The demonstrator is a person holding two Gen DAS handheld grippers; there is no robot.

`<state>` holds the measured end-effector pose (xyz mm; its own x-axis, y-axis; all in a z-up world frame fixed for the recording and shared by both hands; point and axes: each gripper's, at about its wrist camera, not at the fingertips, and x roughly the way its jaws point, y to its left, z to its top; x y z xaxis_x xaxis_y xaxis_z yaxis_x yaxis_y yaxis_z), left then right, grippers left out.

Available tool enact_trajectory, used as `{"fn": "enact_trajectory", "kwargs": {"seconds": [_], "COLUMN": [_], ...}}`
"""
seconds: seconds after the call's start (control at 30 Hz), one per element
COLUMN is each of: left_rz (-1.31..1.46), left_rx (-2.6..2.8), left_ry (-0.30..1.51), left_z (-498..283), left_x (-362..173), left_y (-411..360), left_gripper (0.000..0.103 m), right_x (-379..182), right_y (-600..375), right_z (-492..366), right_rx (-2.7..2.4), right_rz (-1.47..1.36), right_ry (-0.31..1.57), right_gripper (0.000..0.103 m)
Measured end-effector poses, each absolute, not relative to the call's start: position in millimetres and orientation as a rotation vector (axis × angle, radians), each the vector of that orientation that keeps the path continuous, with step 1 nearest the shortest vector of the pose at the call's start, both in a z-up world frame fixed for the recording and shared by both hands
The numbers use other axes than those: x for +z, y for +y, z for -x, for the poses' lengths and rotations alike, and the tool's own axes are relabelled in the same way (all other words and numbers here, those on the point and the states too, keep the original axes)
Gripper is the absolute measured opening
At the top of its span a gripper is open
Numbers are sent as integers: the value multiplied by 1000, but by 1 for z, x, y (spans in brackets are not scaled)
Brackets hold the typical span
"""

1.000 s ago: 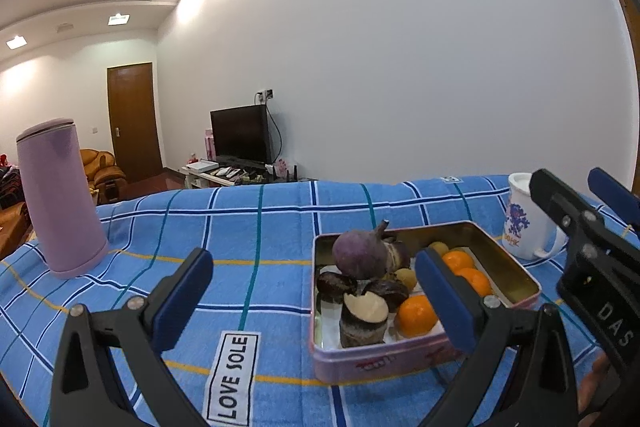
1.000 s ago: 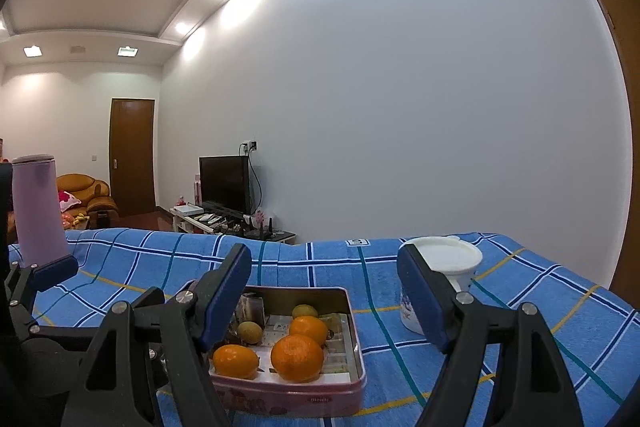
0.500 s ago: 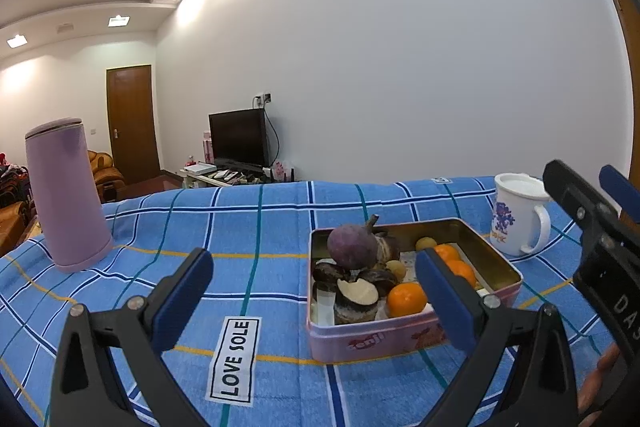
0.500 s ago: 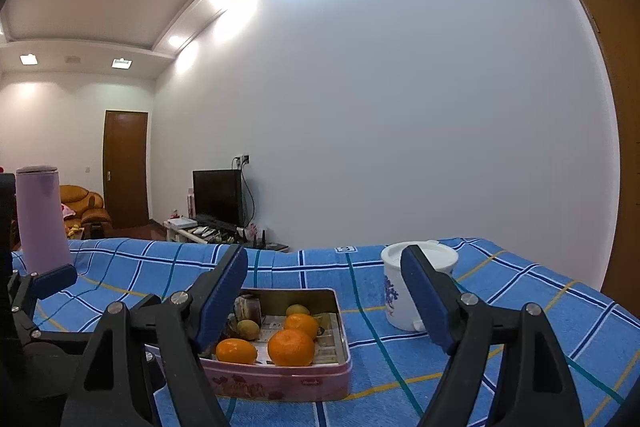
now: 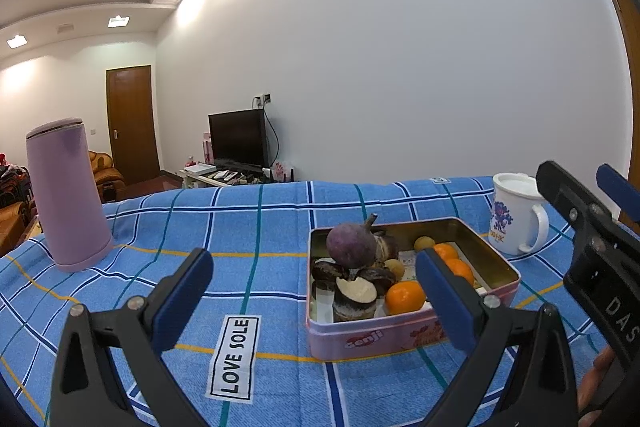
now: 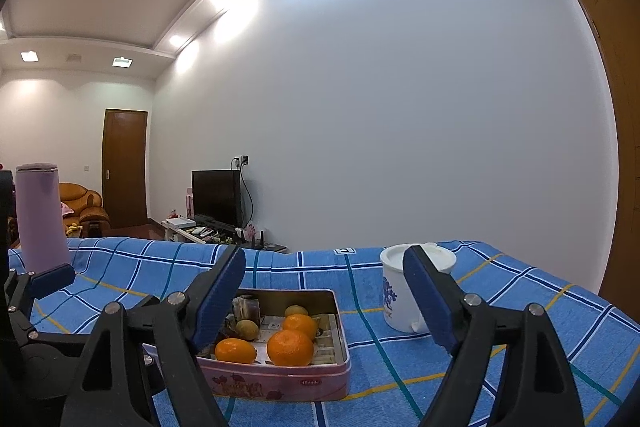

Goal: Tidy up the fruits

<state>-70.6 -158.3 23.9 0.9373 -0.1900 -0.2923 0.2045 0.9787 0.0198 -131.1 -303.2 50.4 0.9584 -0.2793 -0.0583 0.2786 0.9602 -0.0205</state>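
A pink tin box point(image 5: 384, 337) sits on the blue checked cloth and also shows in the right wrist view point(image 6: 280, 379). It holds a purple round fruit point(image 5: 350, 245), dark cut pieces point(image 5: 354, 297), small yellow fruits point(image 6: 247, 327) and oranges point(image 5: 405, 297) point(image 6: 290, 347). My left gripper point(image 5: 316, 301) is open and empty, held above the cloth just in front of the tin. My right gripper point(image 6: 324, 305) is open and empty, raised above the tin's near side.
A tall lilac flask point(image 5: 68, 193) stands at the far left of the table. A white mug point(image 5: 514, 213) with a blue print stands right of the tin, also in the right wrist view point(image 6: 404, 293). A "LOVE SOLE" label point(image 5: 236, 357) is on the cloth.
Both grippers have drawn back and up from the tin, which now looks smaller and farther away. Both stay open. Nothing in the tin has moved.
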Motion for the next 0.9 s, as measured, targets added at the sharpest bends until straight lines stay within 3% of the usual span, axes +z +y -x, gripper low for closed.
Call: {"fn": "enact_trajectory", "kwargs": {"seconds": [0.9], "left_rz": [-51], "left_rx": [-200], "left_ry": [293], "left_z": [71], "left_x": [23], "left_y": [-158], "left_gripper": [103], "right_x": [51], "right_y": [-304], "right_z": [133], "right_rx": [-283], "right_rz": [12], "right_ry": [59], "right_gripper": [83]}}
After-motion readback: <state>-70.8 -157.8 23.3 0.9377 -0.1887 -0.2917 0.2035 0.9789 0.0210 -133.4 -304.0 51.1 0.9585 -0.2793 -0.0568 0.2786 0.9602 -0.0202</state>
